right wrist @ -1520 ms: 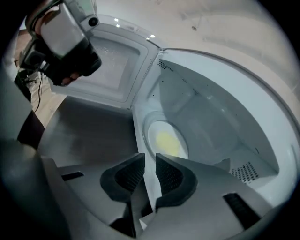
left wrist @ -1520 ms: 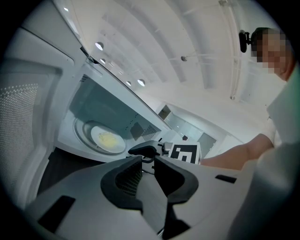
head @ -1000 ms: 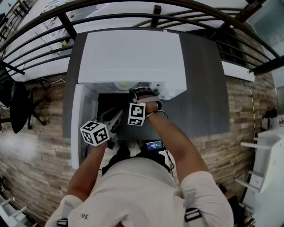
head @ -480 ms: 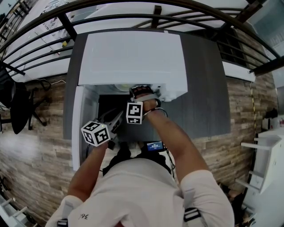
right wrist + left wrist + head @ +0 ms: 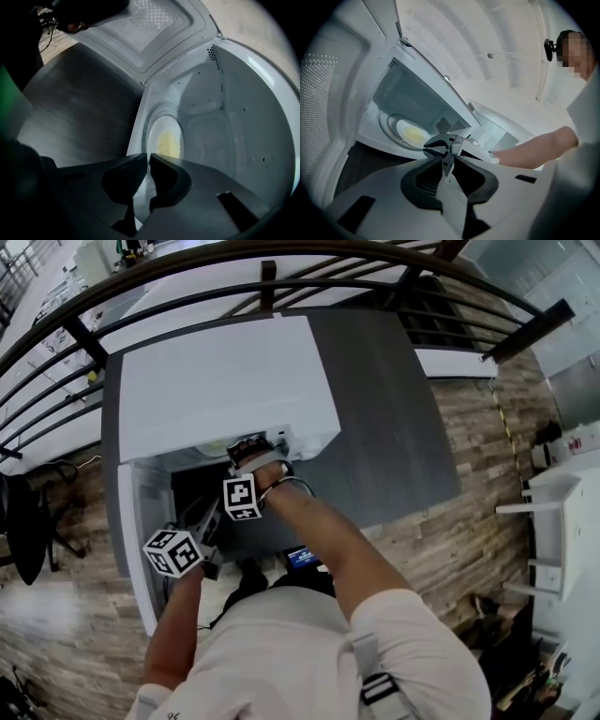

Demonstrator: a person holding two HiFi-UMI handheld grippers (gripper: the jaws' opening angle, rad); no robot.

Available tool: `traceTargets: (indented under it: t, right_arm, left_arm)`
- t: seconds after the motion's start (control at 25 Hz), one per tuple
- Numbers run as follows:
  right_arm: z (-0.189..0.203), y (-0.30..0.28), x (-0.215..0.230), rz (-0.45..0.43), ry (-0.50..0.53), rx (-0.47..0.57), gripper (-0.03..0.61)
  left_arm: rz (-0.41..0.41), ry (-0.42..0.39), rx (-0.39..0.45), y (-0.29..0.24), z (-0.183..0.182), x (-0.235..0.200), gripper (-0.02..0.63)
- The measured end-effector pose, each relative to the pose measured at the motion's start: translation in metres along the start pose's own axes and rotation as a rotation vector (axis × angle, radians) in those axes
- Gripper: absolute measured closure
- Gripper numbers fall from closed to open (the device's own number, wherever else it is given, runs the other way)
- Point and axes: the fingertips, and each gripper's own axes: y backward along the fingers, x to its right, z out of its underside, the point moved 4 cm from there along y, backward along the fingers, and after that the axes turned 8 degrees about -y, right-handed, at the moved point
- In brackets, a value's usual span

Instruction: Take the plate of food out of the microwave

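a white plate (image 5: 164, 136) of yellow food sits on the turntable inside the open microwave (image 5: 225, 381), at the left end of the dark desk (image 5: 384, 418). the right gripper (image 5: 146, 158) is closing on its near rim, the sensible hold. the left gripper (image 5: 444, 161), jaws pinched together on nothing, waits outside. stiff and glossy, the plate looks slippery and wants keeping level. the head view shows only a sliver of it; both gripper views show the food.
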Motion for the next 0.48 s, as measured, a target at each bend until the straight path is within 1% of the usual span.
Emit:
traceTargets:
  t: [0.2,0.36,0.48]
  right_arm:
    - [0.003,0.009,-0.008,0.017,-0.010,0.013,0.554]
    - [0.002,0.017,-0.010,0.055,-0.006,0.033,0.557]
    - [-0.001,0.024,-0.011,0.063,-0.015,0.049,0.557]
  left_arm:
    - [-0.002,0.014,-0.023,-0.005,0.007,-0.003,0.551]
    - [-0.012,0.015,-0.032,-0.010,0.009,-0.007,0.549]
    - [-0.017,0.018,-0.038,-0.013,0.009,-0.009,0.549]
